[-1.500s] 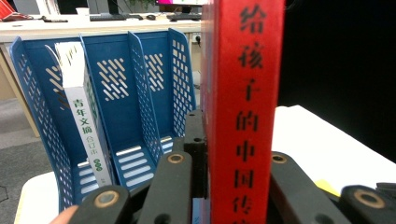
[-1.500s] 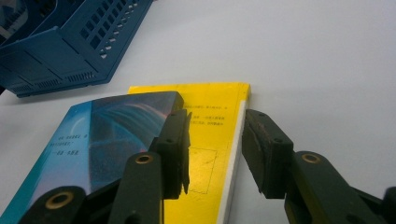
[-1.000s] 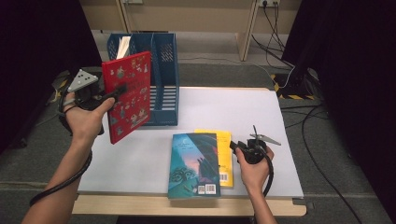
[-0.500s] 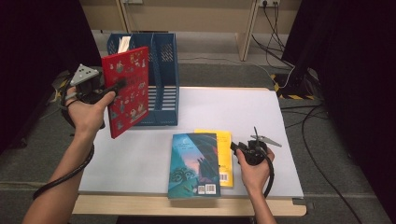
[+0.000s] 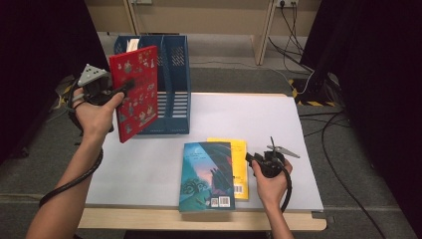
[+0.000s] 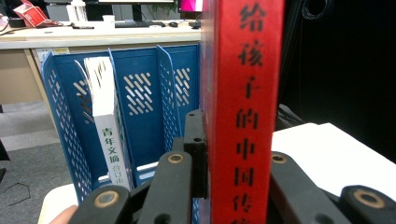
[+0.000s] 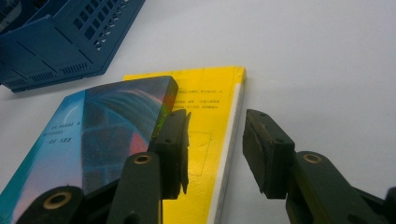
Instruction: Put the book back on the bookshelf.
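My left gripper (image 5: 124,88) is clamped on the red book (image 5: 135,92), jaws pinching it at the spine edge; book is upright, tilted a little, held in the air just in front of the blue file rack (image 5: 171,94) at the table's far left; step in hand, as I judge it: carrying this book to a slot; next move calls for squaring the spine with a free compartment and sliding it down without catching a divider; a white book (image 6: 108,140) already stands in the leftmost slot. My right gripper (image 5: 255,160) rests low at the table's near right, jaws apart and gripping nothing, straddling the edge of the yellow book (image 7: 212,121); the teal book (image 5: 206,174) lies flat partly on top of it. Red cover is glossy hardback with small pictures; rack is rigid perforated plastic; table (image 5: 259,119) top is matte white.
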{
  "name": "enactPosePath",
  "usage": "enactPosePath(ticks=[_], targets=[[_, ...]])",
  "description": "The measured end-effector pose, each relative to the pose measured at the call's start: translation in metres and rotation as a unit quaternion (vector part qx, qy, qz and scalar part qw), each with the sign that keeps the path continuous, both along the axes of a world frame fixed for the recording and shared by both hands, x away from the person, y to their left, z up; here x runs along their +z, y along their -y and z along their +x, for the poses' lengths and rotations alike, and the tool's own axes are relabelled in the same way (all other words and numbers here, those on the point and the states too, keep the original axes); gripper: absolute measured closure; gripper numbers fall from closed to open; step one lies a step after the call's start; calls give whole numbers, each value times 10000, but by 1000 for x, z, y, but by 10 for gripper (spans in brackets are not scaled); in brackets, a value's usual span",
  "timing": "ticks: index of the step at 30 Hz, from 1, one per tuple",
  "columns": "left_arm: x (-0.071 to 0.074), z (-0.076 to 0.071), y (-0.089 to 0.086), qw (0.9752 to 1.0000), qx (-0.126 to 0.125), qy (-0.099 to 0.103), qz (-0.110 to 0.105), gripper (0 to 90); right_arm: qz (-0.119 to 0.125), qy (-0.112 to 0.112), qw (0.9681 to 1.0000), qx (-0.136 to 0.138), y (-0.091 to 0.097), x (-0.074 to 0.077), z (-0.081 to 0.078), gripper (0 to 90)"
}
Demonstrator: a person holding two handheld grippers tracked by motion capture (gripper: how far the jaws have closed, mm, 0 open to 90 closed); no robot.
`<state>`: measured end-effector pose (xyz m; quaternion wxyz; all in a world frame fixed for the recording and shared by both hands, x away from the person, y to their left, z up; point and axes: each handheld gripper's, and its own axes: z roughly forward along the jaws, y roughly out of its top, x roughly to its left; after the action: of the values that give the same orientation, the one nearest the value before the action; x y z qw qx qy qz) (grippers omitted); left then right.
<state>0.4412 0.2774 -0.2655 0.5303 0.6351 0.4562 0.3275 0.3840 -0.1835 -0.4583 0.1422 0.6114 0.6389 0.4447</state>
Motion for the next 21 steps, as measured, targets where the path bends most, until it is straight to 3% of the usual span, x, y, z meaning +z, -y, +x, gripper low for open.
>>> enactPosePath(ticks=[21], targets=[[1,23,2,9998,205,47,-8,792,-18,-10,10000,30,-2,-3,-1,604]])
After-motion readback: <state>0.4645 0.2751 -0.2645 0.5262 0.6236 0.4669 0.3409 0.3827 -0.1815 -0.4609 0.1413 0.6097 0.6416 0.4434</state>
